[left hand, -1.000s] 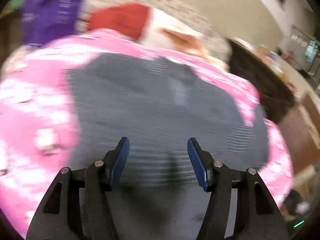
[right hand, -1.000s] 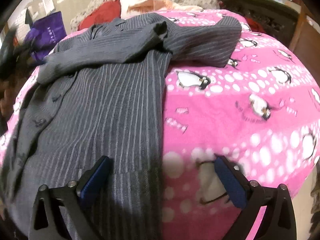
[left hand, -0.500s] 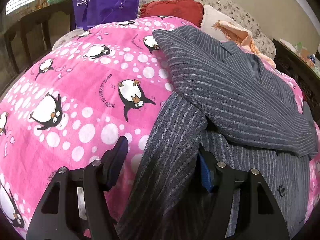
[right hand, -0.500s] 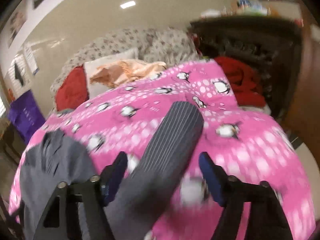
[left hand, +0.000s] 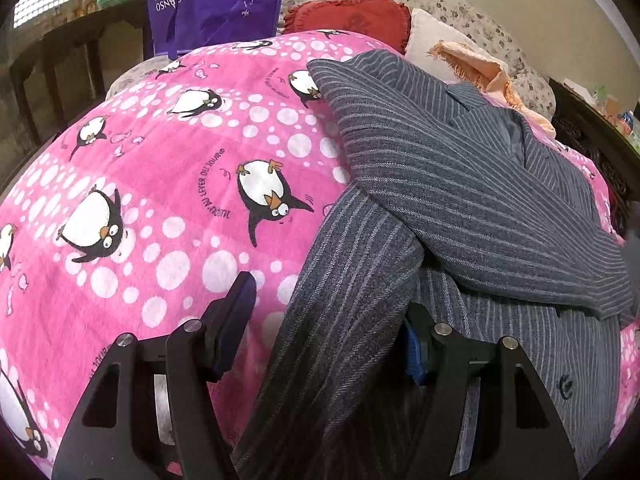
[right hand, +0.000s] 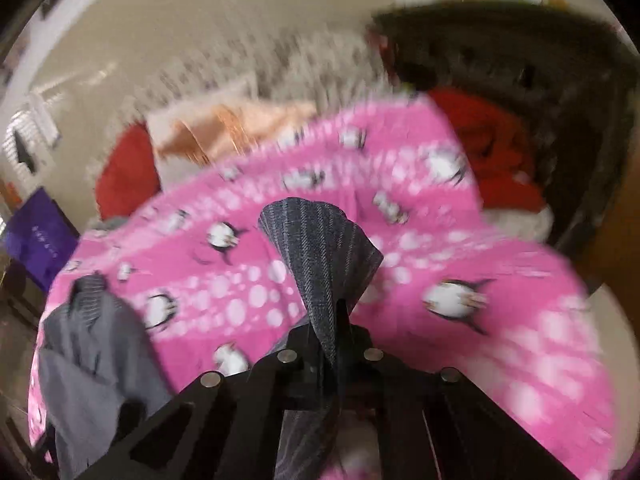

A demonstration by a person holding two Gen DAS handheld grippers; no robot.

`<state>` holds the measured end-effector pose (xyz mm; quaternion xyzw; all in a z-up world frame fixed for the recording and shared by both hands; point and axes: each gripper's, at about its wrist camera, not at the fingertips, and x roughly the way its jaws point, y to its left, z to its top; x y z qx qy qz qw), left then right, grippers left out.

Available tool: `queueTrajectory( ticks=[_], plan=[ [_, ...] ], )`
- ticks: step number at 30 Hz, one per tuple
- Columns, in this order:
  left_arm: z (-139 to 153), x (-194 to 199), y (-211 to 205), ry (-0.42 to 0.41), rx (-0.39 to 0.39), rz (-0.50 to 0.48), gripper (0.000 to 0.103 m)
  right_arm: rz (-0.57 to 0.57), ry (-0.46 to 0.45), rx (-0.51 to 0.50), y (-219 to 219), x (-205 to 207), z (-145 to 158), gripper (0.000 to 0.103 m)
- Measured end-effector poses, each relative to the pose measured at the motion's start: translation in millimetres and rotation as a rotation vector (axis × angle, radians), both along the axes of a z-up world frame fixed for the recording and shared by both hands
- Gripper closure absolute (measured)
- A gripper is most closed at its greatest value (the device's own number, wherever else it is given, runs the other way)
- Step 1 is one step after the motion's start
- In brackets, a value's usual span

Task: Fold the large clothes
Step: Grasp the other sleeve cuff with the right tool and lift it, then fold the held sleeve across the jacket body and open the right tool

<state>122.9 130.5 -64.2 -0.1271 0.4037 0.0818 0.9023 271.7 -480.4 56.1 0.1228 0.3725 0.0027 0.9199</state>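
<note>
A grey pinstriped jacket (left hand: 460, 208) lies on a pink penguin blanket (left hand: 160, 184), one sleeve folded across its body. My left gripper (left hand: 328, 320) is open, its blue pads either side of the jacket's left edge near the hem. In the right wrist view my right gripper (right hand: 334, 320) is shut on the jacket's sleeve end (right hand: 320, 248), which stands up out of the jaws above the blanket (right hand: 460, 360). The rest of the jacket (right hand: 92, 344) lies at the lower left of that blurred view.
A purple bag (left hand: 216, 0), a red cushion (left hand: 352, 16) and a peach cloth (left hand: 476, 64) lie at the head of the bed. Red fabric (right hand: 492, 152) and dark wooden furniture (right hand: 540, 92) stand on the far right.
My right gripper has closed on the sleeve end and lifted it off the blanket. My left gripper swung to the jacket's left edge and now holds still, open.
</note>
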Motion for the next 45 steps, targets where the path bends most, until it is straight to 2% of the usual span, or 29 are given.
queueTrajectory(
  ticks=[2,5,7,10,13,14,16,17,18,22,25,27,29,30,32,37,38,39,41,43,45],
  plan=[
    [0.0,0.4,0.8,-0.001,-0.003,0.000,0.039,-0.047,-0.048,0.024,-14.1,-51.1,16.6,0.099],
    [-0.1,1.2,1.6,-0.002,-0.006,-0.001,0.039,-0.130,-0.071,0.110,-34.3,-128.1,17.2,0.099],
    [-0.1,0.9,1.6,-0.003,-0.008,0.000,0.038,-0.218,-0.030,0.219,-51.7,-186.8,-5.9,0.099],
    [-0.1,0.8,1.3,-0.002,-0.007,-0.001,0.038,-0.296,0.043,0.293,-58.7,-242.7,-45.4,0.097],
    [0.3,1.1,1.6,-0.004,-0.012,-0.001,0.038,-0.328,0.058,0.358,-62.0,-270.9,-69.9,0.092],
    [-0.4,-0.3,2.1,-0.005,-0.013,-0.003,0.038,-0.336,0.056,0.370,-61.3,-272.8,-72.7,0.087],
    [-0.4,-1.5,3.0,-0.008,-0.018,-0.003,0.038,-0.346,0.030,0.378,-62.4,-277.4,-74.2,0.075],
    [-0.9,-2.6,2.8,-0.009,-0.019,-0.003,0.038,-0.343,0.020,0.372,-62.1,-278.3,-72.1,0.060],
    [-1.0,-3.1,3.1,-0.009,-0.021,-0.004,0.038,-0.338,0.011,0.357,-60.8,-275.1,-70.3,0.052],
    [-1.0,-5.5,3.7,-0.011,-0.028,-0.005,0.038,-0.372,-0.015,0.270,-67.1,-279.6,-59.2,0.051],
    [-0.8,-5.9,3.3,-0.009,-0.024,-0.005,0.038,-0.398,-0.043,0.159,-78.7,-292.0,-48.5,0.051],
    [-0.7,-6.5,3.3,-0.008,-0.022,-0.006,0.038,-0.359,-0.077,0.087,-85.1,-300.2,-38.7,0.051],
    [-0.4,-6.6,3.0,-0.005,-0.019,-0.007,0.037,-0.274,-0.103,0.012,-86.8,-302.3,-29.0,0.051],
    [-0.4,-6.5,2.7,-0.004,-0.017,-0.008,0.037,-0.206,-0.100,-0.031,-86.8,-299.3,-23.9,0.051],
    [-0.3,-6.3,2.7,-0.002,-0.014,-0.008,0.037,-0.114,-0.060,-0.039,-91.2,-290.7,-24.4,0.053],
    [-0.4,-6.3,2.7,-0.001,-0.014,-0.009,0.037,0.052,0.009,-0.143,-70.5,-272.7,-30.4,0.076],
    [-0.4,-6.4,2.9,-0.002,-0.015,-0.009,0.037,0.073,0.015,-0.151,-66.3,-271.1,-32.5,0.088],
    [-0.3,-6.2,2.8,-0.002,-0.015,-0.009,0.037,0.105,0.028,-0.132,-63.3,-269.5,-33.5,0.096],
    [-0.4,-6.4,2.9,-0.002,-0.015,-0.009,0.037,0.145,0.056,-0.066,-56.7,-264.9,-33.8,0.101],
    [-0.4,-6.5,3.0,-0.003,-0.018,-0.009,0.037,0.223,0.043,0.076,-45.3,-264.2,-24.1,0.101],
    [-0.2,-6.3,2.7,-0.002,-0.017,-0.009,0.037,0.327,0.007,0.236,-27.1,-262.7,-1.8,0.101]
  ],
)
